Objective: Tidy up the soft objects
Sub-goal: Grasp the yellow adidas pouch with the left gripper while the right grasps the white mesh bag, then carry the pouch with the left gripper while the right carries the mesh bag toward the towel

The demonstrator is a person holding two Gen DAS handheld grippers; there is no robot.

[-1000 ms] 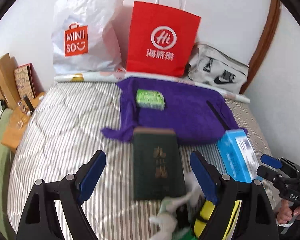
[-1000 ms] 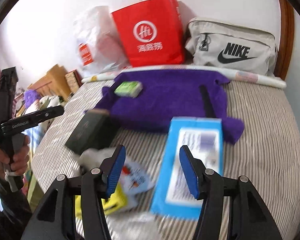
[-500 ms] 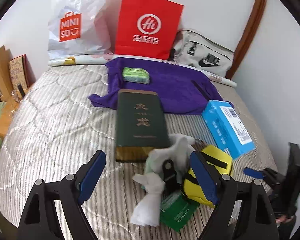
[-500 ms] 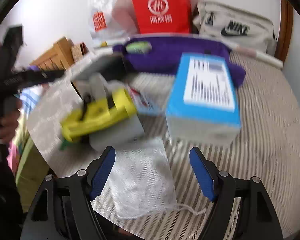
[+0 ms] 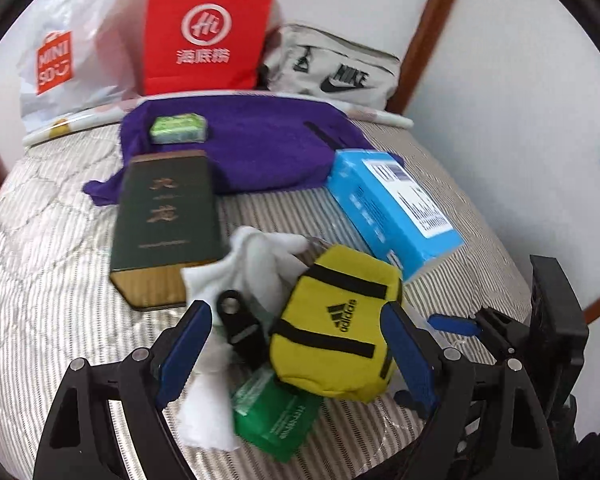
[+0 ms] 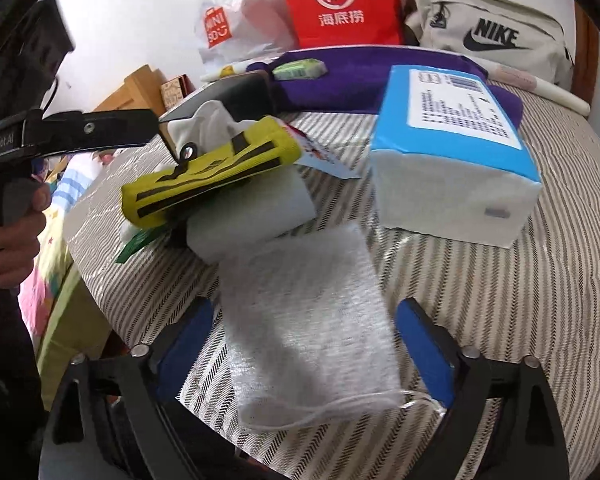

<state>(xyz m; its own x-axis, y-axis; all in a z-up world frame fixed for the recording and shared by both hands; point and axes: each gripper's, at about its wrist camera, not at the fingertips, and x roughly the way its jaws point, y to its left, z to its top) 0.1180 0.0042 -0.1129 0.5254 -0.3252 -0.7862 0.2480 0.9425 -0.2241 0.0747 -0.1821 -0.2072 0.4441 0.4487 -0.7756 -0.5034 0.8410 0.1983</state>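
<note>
Both grippers were spread, pinching nothing. The right gripper [image 6: 304, 344] had just been opening; the white mesh pouch [image 6: 304, 316] lay flat on the striped mattress [image 6: 500, 300] between its jaws, long axis running away from the camera, drawstring end nearest. The left gripper [image 5: 296, 348] straddled the yellow pouch [image 5: 336, 328], which lay crosswise atop white cloths [image 5: 256, 264], beside the blue tissue pack [image 5: 392, 204].

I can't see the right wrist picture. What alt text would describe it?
An open hand-held gripper, its jaws just widened, straddles a white mesh pouch on a striped mattress. Beyond lie a yellow pouch and a blue tissue pack; a red bag stands against the wall.
</note>
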